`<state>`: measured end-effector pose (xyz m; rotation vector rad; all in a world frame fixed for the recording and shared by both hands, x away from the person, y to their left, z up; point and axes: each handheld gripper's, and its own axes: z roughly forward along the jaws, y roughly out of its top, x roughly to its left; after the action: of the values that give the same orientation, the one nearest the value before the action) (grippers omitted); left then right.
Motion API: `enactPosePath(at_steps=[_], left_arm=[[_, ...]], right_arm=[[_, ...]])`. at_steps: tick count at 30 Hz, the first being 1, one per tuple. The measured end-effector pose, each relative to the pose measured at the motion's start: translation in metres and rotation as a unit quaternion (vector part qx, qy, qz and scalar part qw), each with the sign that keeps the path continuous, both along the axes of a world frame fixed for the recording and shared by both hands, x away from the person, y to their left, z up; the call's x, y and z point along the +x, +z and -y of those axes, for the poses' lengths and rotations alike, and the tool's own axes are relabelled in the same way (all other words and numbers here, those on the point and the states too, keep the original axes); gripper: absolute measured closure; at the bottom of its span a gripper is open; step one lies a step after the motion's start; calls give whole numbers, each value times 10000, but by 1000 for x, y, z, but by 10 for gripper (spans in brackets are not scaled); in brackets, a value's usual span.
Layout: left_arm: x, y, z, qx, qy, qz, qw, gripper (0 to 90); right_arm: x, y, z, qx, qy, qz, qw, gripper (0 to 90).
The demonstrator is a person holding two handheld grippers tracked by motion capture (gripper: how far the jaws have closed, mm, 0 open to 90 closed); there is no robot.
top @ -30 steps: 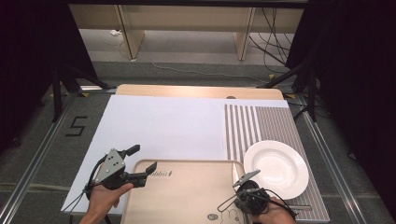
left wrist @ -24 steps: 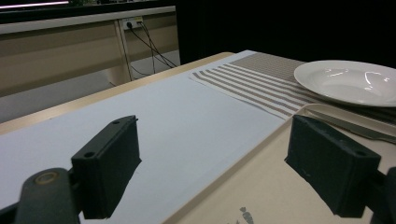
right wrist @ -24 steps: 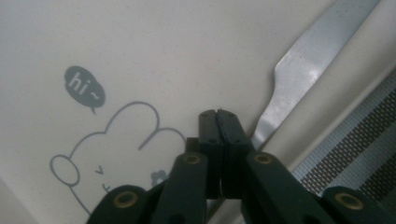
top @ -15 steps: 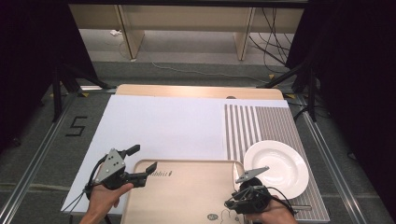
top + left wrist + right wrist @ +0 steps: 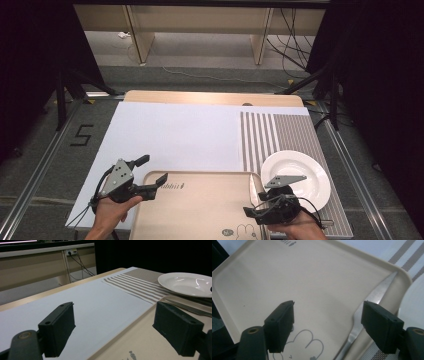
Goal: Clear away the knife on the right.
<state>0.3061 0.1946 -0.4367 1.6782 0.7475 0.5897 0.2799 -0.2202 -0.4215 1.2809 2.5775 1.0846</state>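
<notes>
**Knife left on tray as right jaws opened**

The knife (image 5: pixel 372 302) lay along the right edge of the tray (image 5: pixel 200 210), its handle cut off behind the right gripper (image 5: pixel 328 315). The tray's far-edge print was too small to read. The right gripper's jaws had just been opening, wide and empty; a second earlier they were closed. The left gripper (image 5: pixel 150 172) stood wide, empty, beside the plate (image 5: pixel 300 172)

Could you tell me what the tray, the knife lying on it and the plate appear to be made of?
Tray: probably matte beige plastic, with a moulded rim and printed cartoon.
Knife: likely polished steel, given its silvery sheen.
Plate: seemingly glazed white ceramic, with bright highlights.
</notes>
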Motion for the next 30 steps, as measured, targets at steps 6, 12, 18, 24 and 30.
enactPosePath(at_steps=[6, 12, 18, 24, 30], left_arm=[[1, 0, 1, 18, -6, -20, 10000, 164], [2, -1, 2, -11, 21, -46, 10000, 164], [2, -1, 2, 3, 25, -62, 10000, 164], [3, -1, 2, 6, 39, -74, 10000, 163], [3, -1, 2, -6, 29, -92, 10000, 163]], right_arm=[[0, 8, 16, 64, -147, 86, 9998, 218], [-2, 12, 32, 216, -311, 230, 9990, 216], [-5, 11, 44, 356, -521, 328, 9975, 216], [-7, 11, 52, 421, -606, 306, 9968, 216], [-11, 12, 58, 412, -730, 364, 9958, 214]])
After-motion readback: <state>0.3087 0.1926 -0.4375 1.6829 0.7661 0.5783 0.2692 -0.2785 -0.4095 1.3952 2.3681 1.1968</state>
